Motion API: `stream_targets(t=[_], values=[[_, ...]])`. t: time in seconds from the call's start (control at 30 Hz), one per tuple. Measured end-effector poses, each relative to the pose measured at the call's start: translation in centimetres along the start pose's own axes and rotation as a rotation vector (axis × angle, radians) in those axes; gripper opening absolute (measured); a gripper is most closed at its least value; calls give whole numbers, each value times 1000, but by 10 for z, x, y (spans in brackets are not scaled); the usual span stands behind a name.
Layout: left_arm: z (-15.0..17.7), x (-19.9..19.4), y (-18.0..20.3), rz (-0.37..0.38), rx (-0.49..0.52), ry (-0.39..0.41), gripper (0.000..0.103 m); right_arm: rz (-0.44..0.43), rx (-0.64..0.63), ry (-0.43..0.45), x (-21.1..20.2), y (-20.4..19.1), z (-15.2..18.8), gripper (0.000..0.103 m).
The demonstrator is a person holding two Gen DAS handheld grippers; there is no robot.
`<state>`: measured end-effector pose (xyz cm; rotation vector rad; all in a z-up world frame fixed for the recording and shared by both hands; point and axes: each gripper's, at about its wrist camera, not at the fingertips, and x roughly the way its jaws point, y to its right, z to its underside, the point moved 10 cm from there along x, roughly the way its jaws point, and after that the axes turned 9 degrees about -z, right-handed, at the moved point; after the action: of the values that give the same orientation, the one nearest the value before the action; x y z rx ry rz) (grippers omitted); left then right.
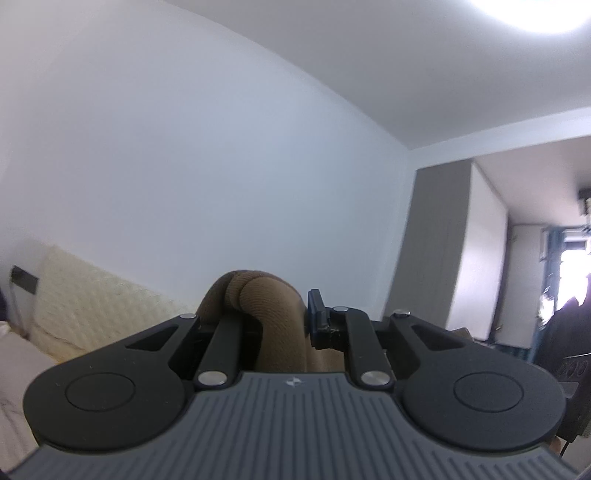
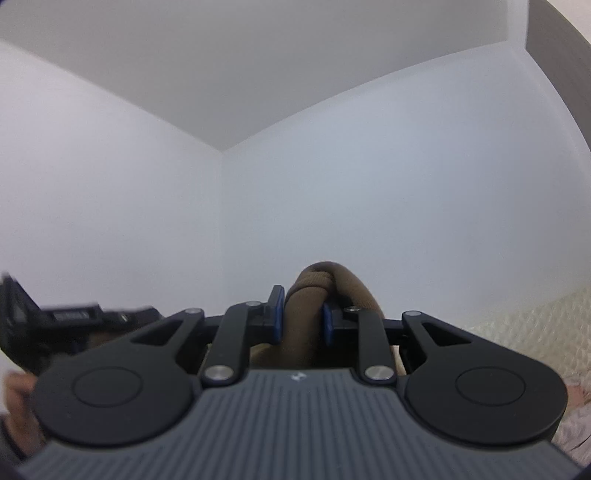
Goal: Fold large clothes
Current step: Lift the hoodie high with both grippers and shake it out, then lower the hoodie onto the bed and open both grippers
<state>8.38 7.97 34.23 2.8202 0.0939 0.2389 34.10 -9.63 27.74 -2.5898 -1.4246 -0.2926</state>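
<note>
A brown ribbed knit garment [image 1: 273, 306] bulges up between the fingers of my left gripper [image 1: 269, 317], which is shut on it. Only the blue pad of the right-hand finger [image 1: 316, 314] shows; the cloth hides the other one. Another fold of the same brown garment [image 2: 314, 295] is pinched between the two blue pads of my right gripper [image 2: 301, 319], shut on the fabric. Both grippers point slightly upward at white walls, so the rest of the garment hangs out of sight below. The left gripper [image 2: 74, 317] appears blurred at the left of the right wrist view, with a hand [image 2: 18, 395] under it.
A cream quilted cover [image 1: 92, 306] runs along the white wall at lower left and shows again as a quilted surface [image 2: 546, 321] on the right. A grey pillar [image 1: 432, 240] and a bright doorway [image 1: 569, 273] lie to the right. A ceiling light [image 1: 535, 11] glares overhead.
</note>
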Motion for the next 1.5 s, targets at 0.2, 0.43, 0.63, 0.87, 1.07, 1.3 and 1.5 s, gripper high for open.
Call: stream_targets(t=[0.2,0.43,0.63,0.87,1.07,1.3,1.5], values=[[73,52,-54,-122,23,-119,18,58,100,-92,55,79,105,24],[186,180,-124,-193,29,-204,18,175,173,-193,140,207,241,23],[318,343,-187,-244,45,-321,18,284,214,-325,225,327,378,23],[492,499,-292,-310,36,-573,18,339,317,-516,262,394,549,23],[593,588,-351,-367,37,-709,18,367,386,-615,233,345,593,23],[632,621,-383,-434,68,-825,18,402,427,-672,243,350,626,23],[610,608,-359,-346,66,-853,72,383,499,-680,241,343,608,27]])
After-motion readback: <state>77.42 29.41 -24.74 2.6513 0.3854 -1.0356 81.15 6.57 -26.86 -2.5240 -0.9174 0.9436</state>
